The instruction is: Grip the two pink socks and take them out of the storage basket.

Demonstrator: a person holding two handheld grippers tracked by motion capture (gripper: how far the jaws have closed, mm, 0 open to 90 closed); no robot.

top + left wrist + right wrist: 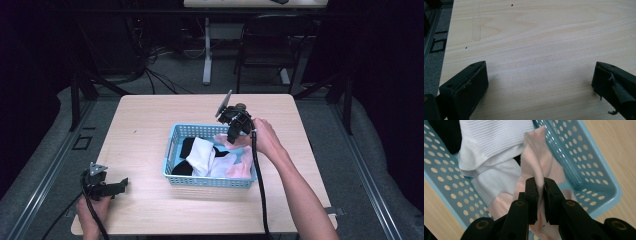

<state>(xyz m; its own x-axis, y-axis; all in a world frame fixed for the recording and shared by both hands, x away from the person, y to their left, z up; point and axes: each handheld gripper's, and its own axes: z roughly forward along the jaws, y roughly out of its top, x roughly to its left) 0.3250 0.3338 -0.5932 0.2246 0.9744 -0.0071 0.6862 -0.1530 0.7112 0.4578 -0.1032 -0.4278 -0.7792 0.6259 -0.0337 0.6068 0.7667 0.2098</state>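
the left gripper (120, 185) rests at the near left corner of the wooden surface (150, 120), its jaws spread wide with only bare wood between them. farther in, a light blue perforated basket (172, 147) sits on the middle of the surface, with white socks (491, 142) and a black sock (446, 132) inside. the right gripper (540, 186) hangs over the basket's far right part, jaws pressed together and pinching a pale pink sock (536, 162), whose gathered fabric is raised above the pile while its lower end lies in the basket.
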